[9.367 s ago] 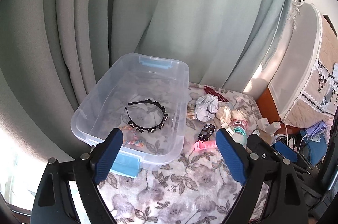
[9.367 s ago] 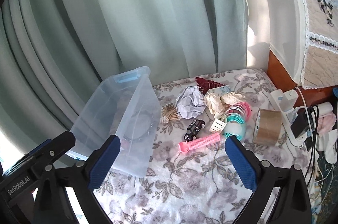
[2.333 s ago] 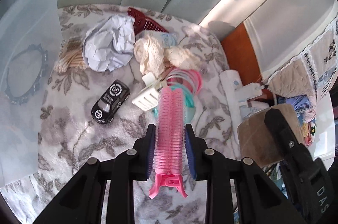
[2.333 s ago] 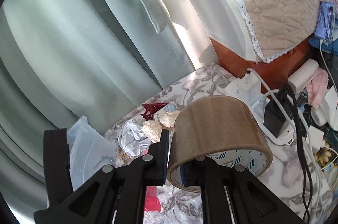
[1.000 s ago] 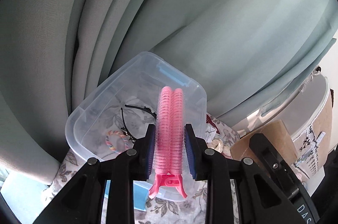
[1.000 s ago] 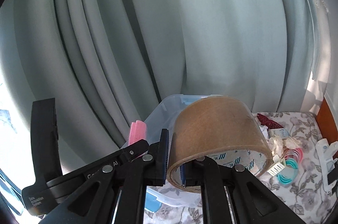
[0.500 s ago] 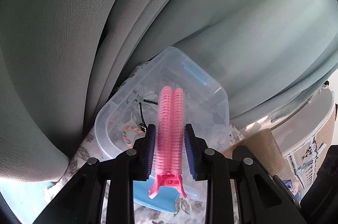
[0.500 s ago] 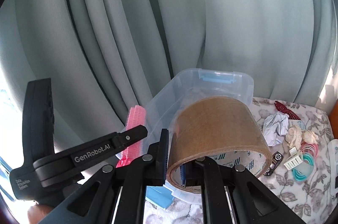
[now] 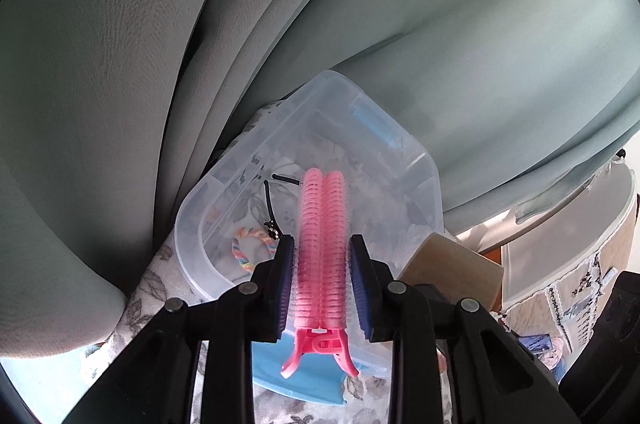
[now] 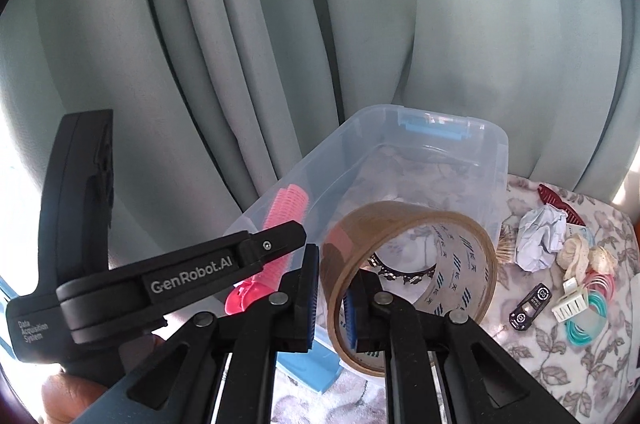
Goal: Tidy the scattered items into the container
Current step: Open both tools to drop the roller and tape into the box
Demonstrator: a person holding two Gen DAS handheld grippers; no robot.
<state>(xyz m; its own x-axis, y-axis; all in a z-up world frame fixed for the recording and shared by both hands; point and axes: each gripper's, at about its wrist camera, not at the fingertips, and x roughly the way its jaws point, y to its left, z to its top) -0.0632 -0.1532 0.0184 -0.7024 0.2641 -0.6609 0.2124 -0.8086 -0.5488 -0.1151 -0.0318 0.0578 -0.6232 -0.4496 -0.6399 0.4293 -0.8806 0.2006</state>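
Left gripper (image 9: 322, 278) closed tight on the pink hair roller clip (image 9: 322, 256), blue pads pressing both sides of its ribbed body, clip handle sticking out toward the camera, roller tip pointing out over the clear plastic container (image 9: 416, 160). Right gripper (image 10: 334, 298) clamped on the wall of the brown tape roll (image 10: 412, 276), one finger outside the ring, one inside, roll tilted and hanging over the container's near edge

Both loads sit above or just at the near rim of the bin, so step in hand looks like the drop-in. To do it well: carry each a bit farther over the open mouth before letting go, roller first as it is already over the interior, lower it so it doesn't bounce off the rim. Tape roll is round and could roll out if released on the lip, so clear the near wall, then part the fingers wide enough for the inner finger to slip out of the ring. Keep the two grippers apart, they are close side by side here

Already in the bin: black headband (image 10: 402, 270) and a braided rainbow hair tie (image 9: 252, 244). Still out on the floral cloth (image 10: 552, 348) to the right: crumpled paper ball (image 10: 540, 242), toy car (image 10: 530, 308), dark red comb (image 10: 554, 200), teal and pink rings (image 10: 588, 320), white clip (image 10: 572, 302)
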